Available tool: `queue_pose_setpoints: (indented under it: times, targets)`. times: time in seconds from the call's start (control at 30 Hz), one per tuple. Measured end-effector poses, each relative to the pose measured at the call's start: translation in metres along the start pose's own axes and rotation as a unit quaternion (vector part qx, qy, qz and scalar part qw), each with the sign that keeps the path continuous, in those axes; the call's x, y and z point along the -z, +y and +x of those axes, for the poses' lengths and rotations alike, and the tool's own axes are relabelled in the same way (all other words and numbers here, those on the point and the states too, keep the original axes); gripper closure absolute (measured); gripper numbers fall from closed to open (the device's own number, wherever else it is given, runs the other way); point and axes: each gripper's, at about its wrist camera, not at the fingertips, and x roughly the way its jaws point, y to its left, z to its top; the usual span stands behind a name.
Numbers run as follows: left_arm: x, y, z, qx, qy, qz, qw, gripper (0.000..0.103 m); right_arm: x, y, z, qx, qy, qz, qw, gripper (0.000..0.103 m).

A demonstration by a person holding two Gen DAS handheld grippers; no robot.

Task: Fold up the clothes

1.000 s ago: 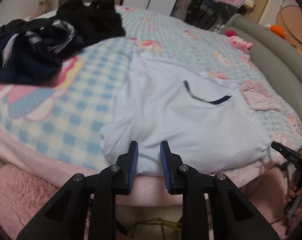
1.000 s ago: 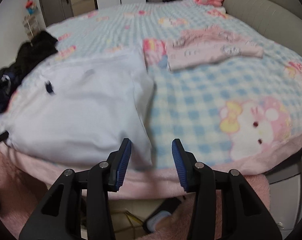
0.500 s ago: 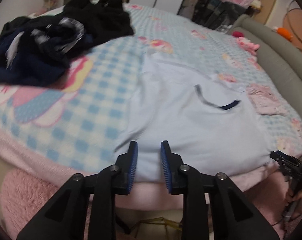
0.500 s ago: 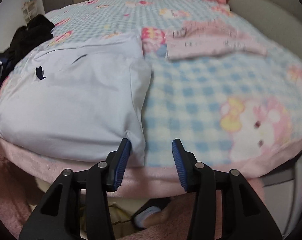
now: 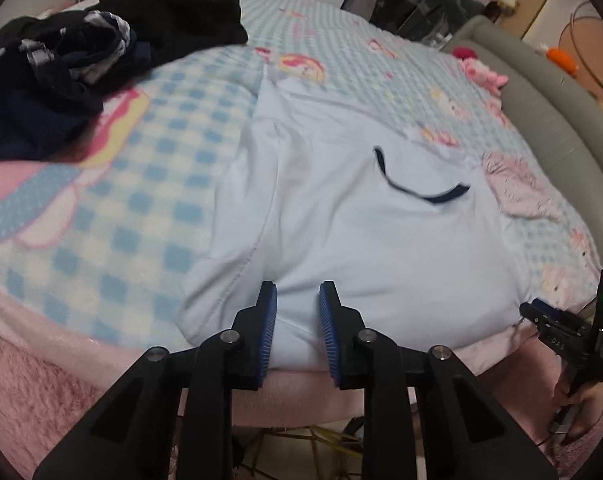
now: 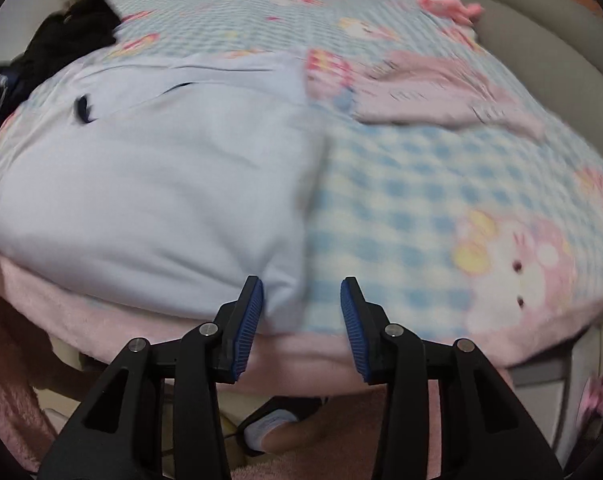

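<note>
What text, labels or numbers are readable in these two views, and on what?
"DAS": faint embossed letters on the black body of the right gripper, seen at the right edge of the left wrist view; the reading is uncertain.
Small dark print on the pink garment: too blurred to read.
Nothing else carries legible text.

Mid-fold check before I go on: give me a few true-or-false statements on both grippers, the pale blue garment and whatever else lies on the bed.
1. Both grippers are open. True: the left gripper and right gripper hold nothing.
2. The pale blue garment hangs in the air. False: it lies flat on the checked blanket.
3. Dark clothes are piled left of the garment. True.
4. The pink garment lies on top of the blue one. False: it lies beside it, to the right.
</note>
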Motion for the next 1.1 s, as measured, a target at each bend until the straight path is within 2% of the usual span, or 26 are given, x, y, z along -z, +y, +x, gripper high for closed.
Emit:
queue_pose_setpoints:
  times: [0.07,0.13,0.2,0.3,0.33,0.4,0.43,0.53,0.6,0.67,0.73,0.77,0.83,0.93,1.0,1.1]
  targets:
    - [-0.010,-0.011,-0.004,0.003,-0.015,0.028,0.9995,0.076,-0.009,-0.008,-0.010,-0.024,-0.015,0.027,0.999,0.061]
    - [-0.025,-0.027,-0.004,0.022,-0.030,0.048,0.9982,0.073,-0.023,0.001,-0.023,-0.038,-0.049,0.009,0.998,0.061]
    - [-0.040,-0.043,0.008,0.054,-0.026,0.062,0.9963,0.070,-0.045,0.021,-0.027,-0.073,-0.068,-0.011,0.995,0.061]
    - [-0.053,-0.070,0.045,0.072,0.011,0.088,0.9935,0.070,-0.074,0.056,-0.017,-0.127,-0.066,-0.037,0.989,0.061]
    - [-0.056,-0.078,0.058,0.076,0.025,0.097,0.9921,0.070,-0.083,0.068,-0.004,-0.138,-0.053,-0.046,0.988,0.061]
    - [-0.059,-0.085,0.085,0.054,0.054,0.109,0.9911,0.070,-0.095,0.090,0.020,-0.154,-0.027,-0.061,0.986,0.061]
    - [-0.062,-0.086,0.098,0.035,0.066,0.114,0.9907,0.070,-0.097,0.098,0.032,-0.153,-0.014,-0.069,0.986,0.061]
    - [-0.069,-0.070,0.109,-0.024,0.045,0.105,0.9932,0.071,-0.103,0.102,0.065,-0.126,-0.001,-0.079,0.989,0.062]
    - [-0.075,-0.052,0.102,-0.057,0.020,0.073,0.9955,0.073,-0.103,0.090,0.069,-0.108,-0.015,-0.056,0.992,0.062]
    - [-0.078,-0.036,0.090,-0.052,0.002,0.034,0.9981,0.073,-0.102,0.075,0.067,-0.078,-0.033,-0.034,0.996,0.066]
    - [-0.073,-0.030,0.075,-0.065,-0.020,0.023,0.9974,0.073,-0.100,0.057,0.061,-0.052,-0.048,-0.005,0.997,0.067]
    - [-0.069,-0.029,0.066,-0.060,-0.029,0.023,0.9975,0.072,-0.101,0.043,0.057,-0.056,-0.052,0.018,0.997,0.067]
    - [-0.059,-0.030,0.050,-0.021,-0.037,0.018,0.9989,0.070,-0.097,0.026,0.049,-0.071,-0.055,0.051,0.995,0.065]
    - [-0.039,-0.046,0.044,0.060,-0.023,0.027,0.9976,0.063,-0.082,0.026,0.039,-0.103,-0.047,0.051,0.992,0.064]
    - [-0.038,-0.061,0.056,0.064,-0.011,0.056,0.9964,0.062,-0.075,0.040,0.041,-0.121,-0.033,0.025,0.992,0.064]
    - [-0.048,-0.071,0.081,0.022,0.022,0.071,0.9970,0.062,-0.070,0.050,0.040,-0.108,-0.034,0.009,0.994,0.064]
